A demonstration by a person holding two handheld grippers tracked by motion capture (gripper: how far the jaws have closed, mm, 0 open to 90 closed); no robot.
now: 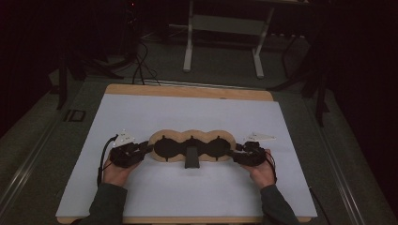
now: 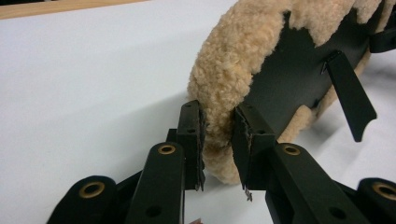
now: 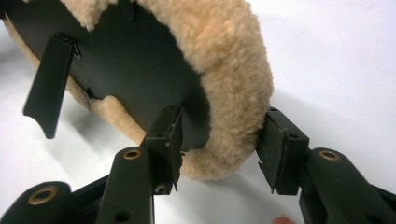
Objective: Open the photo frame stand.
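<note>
A tan fleece pad (image 1: 180,134) with three round lobes and a black inner face lies across the middle of the white mat (image 1: 141,112). A black strap (image 1: 191,158) sticks out from its near side. My left gripper (image 1: 149,149) is at the pad's left end. In the left gripper view the gripper (image 2: 215,112) pinches the fleece rim (image 2: 224,70) between its pads. My right gripper (image 1: 231,153) is at the right end. In the right gripper view its jaws (image 3: 224,114) straddle the rim (image 3: 233,70); one pad (image 3: 170,140) lies against the black face and the other stands just off the fleece.
The mat covers a wooden board (image 1: 187,90) whose edge shows at the far side. Beyond it stand the legs of a metal frame (image 1: 187,56), and cables (image 1: 138,70) lie on the dark floor. Bare mat lies on all sides of the pad.
</note>
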